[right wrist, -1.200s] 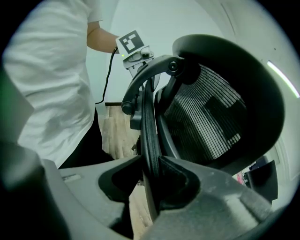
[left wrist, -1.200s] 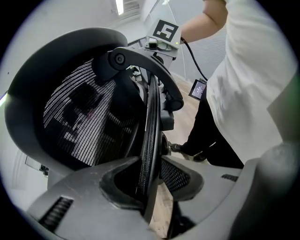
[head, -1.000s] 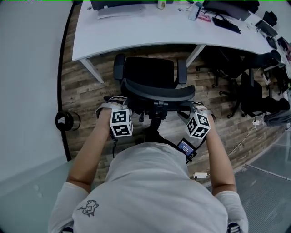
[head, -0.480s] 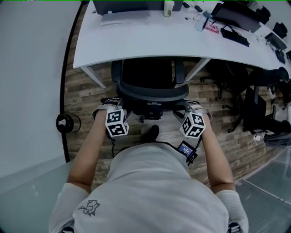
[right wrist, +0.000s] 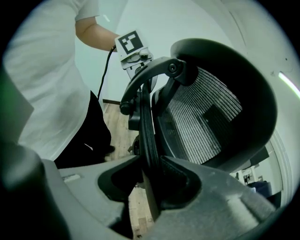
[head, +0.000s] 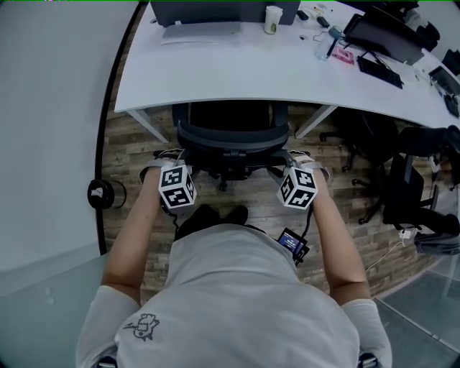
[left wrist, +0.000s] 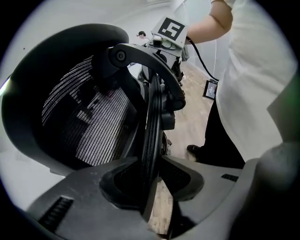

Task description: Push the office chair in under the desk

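The black mesh office chair [head: 231,138] stands at the white desk [head: 237,68], its seat hidden beneath the top and only the backrest showing. My left gripper [head: 167,155] is shut on the left side of the backrest's thin black rim [left wrist: 151,140], which runs between the jaws. My right gripper [head: 302,158] is shut on the rim [right wrist: 146,140] at the right side; its jaws have just been opening slightly, with the rim still between them. Each gripper view shows the mesh back [left wrist: 89,126] [right wrist: 201,126] and the other gripper's marker cube beyond.
Two white desk legs [head: 147,123] [head: 315,122] flank the chair. On the desk are a cup [head: 272,18] and a keyboard [head: 379,72]. Other black chairs [head: 406,180] crowd the right. A round black object [head: 100,194] sits by the left wall.
The chair has rolled forward toward the desk, so its seat and armrests have gone beneath the top. Both grippers have moved forward with the backrest.
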A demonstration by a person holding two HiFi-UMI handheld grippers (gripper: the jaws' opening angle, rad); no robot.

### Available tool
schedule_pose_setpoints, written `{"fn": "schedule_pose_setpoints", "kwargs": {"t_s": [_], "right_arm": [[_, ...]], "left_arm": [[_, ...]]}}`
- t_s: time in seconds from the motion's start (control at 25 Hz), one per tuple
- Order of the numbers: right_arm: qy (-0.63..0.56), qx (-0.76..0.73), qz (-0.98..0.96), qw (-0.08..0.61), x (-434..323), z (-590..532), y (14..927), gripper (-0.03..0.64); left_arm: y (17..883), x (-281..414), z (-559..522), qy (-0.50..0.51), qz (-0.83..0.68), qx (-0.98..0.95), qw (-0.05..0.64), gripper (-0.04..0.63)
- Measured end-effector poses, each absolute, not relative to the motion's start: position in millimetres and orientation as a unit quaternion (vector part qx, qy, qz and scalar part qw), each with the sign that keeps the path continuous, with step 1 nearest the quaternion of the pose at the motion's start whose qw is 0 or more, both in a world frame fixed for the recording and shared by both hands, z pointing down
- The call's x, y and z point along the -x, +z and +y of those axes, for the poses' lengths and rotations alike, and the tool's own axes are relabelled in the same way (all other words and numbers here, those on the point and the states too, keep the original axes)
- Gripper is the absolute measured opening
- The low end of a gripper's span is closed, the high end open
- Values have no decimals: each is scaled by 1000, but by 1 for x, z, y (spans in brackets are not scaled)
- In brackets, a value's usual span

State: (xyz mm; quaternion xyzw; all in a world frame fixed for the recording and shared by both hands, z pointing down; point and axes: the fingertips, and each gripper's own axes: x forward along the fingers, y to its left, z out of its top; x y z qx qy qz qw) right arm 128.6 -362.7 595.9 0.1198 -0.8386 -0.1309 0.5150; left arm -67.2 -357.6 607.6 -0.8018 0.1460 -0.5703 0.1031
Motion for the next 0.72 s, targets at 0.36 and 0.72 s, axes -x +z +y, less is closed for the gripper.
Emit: {"fn": "schedule_pose_setpoints", "kwargs": {"t_s": [0.36, 0.72], "right_arm": [[-133, -117, -839, 514, -123, -427, 595, 129], [-133, -119, -837, 517, -109, -486, 595, 130]], "left_arm": [[607, 72, -419, -575, 151, 798, 101, 127], [607, 85, -475, -574, 153, 798, 99, 127]]}}
